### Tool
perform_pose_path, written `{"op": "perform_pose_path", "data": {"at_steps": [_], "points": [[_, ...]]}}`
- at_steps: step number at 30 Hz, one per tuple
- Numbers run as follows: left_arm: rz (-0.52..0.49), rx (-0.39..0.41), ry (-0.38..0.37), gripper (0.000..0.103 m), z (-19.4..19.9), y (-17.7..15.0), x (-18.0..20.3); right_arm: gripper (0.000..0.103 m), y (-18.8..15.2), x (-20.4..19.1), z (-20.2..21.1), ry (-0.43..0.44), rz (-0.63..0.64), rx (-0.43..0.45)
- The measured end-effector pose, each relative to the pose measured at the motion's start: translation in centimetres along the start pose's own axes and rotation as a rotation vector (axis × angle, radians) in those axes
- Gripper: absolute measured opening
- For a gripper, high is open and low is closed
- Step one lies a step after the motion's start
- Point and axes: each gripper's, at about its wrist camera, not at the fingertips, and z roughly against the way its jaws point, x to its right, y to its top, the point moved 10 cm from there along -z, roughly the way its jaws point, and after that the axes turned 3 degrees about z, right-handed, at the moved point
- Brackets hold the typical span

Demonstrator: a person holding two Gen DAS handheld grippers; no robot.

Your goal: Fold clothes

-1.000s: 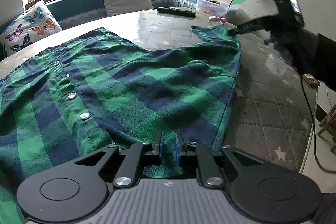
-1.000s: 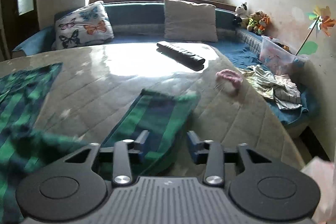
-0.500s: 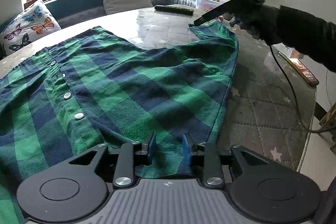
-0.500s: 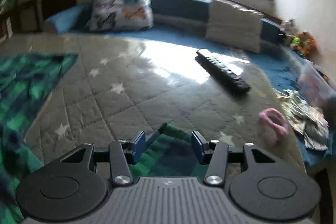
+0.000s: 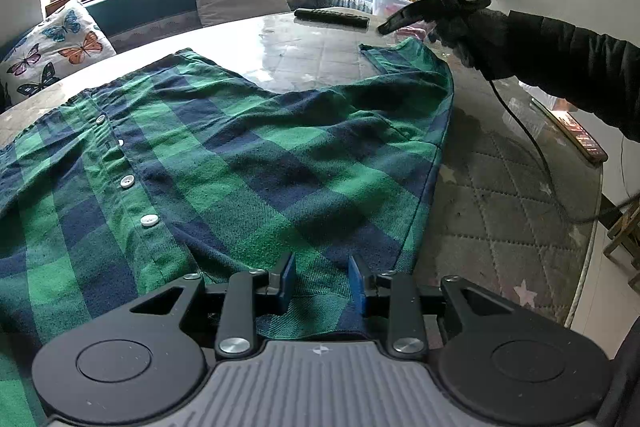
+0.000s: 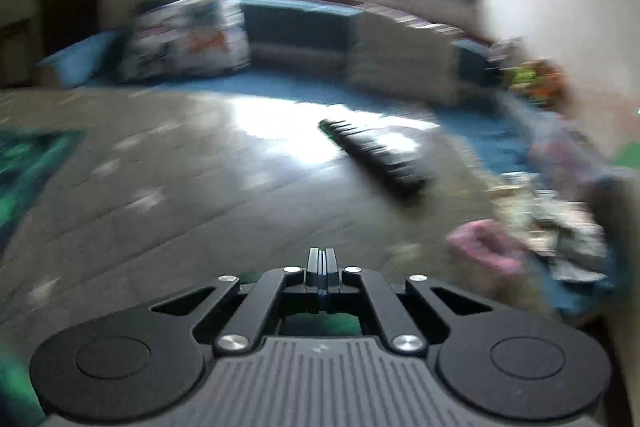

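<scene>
Two grippers are in play, and neither has cloth in its grasp. Your left gripper (image 5: 322, 283) sits low over the near hem of the plaid shirt (image 5: 240, 163), jaws parted, the fabric lying between the blue pads with no pad pressing on it. Your right gripper (image 6: 320, 267) is clenched on nothing, its fingers fully together, held above the table (image 5: 500, 187) just beyond the far sleeve cuff (image 5: 384, 57). The shirt lies spread button-side up across the round table, its right edge running along the bare quilted surface (the right wrist view is blurred, so cuff detail there cannot be confirmed). My judgement: the fold calls for both corners to be taken together. Part the right fingers before descending on the cuff, seat the pads on its edge, and close the left pads squarely on the hem. Lift both evenly, keeping the cloth taut between them, and keep clear of the remote control (image 5: 330, 19).
</scene>
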Motion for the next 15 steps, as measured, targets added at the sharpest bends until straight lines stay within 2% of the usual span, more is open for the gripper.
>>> {"op": "perform_pose_path", "data": {"at_steps": [2,3,5,6,9,15], "points": [[0.0,0.001,0.0,0.032,0.0,0.0,0.0,0.0,0.2,1.8,-0.1,-0.063,-0.036,0.005],[0.001,0.002,-0.001,0.032,0.0,0.0,0.0,0.003,0.2,2.3,-0.1,-0.05,-0.055,0.005],[0.002,0.003,-0.001,0.032,0.0,0.0,-0.1,0.007,0.0,2.6,0.0,0.022,-0.089,-0.008],[0.003,0.004,-0.001,0.032,0.0,0.0,-0.1,0.015,-0.1,2.5,0.2,0.074,-0.111,-0.01],[0.008,0.007,-0.001,0.032,0.0,0.0,-0.1,0.039,-0.5,1.2,-0.1,0.178,-0.057,-0.036],[0.013,0.007,-0.002,0.032,0.0,0.1,-0.1,0.046,-1.1,-2.2,-1.2,0.259,0.045,-0.078]]}}
